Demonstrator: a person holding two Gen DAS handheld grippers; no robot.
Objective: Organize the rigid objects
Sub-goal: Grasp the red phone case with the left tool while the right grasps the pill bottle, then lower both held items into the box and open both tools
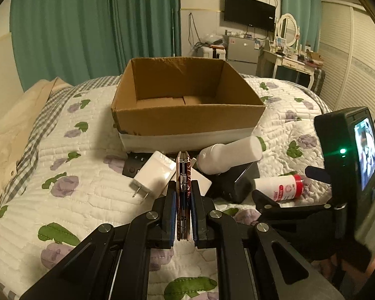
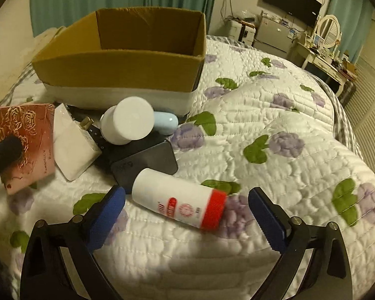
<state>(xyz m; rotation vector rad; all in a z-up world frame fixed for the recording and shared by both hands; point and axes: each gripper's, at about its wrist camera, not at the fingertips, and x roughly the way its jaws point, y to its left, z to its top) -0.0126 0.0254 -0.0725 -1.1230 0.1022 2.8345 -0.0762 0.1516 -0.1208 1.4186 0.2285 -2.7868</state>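
Note:
My left gripper is shut on a thin pink case with a rose pattern, held edge-on above the bed; the case also shows in the right wrist view. An open cardboard box stands on the bed just beyond; it also shows in the right wrist view. My right gripper is open, its pads on either side of a lying white bottle with a red cap, not touching it. That bottle also shows in the left wrist view.
Between the box and the grippers lie a white charger, a larger white bottle, a black box, a black remote and a pale blue object. The floral quilt spreads to the right. Dresser and fridge stand far behind.

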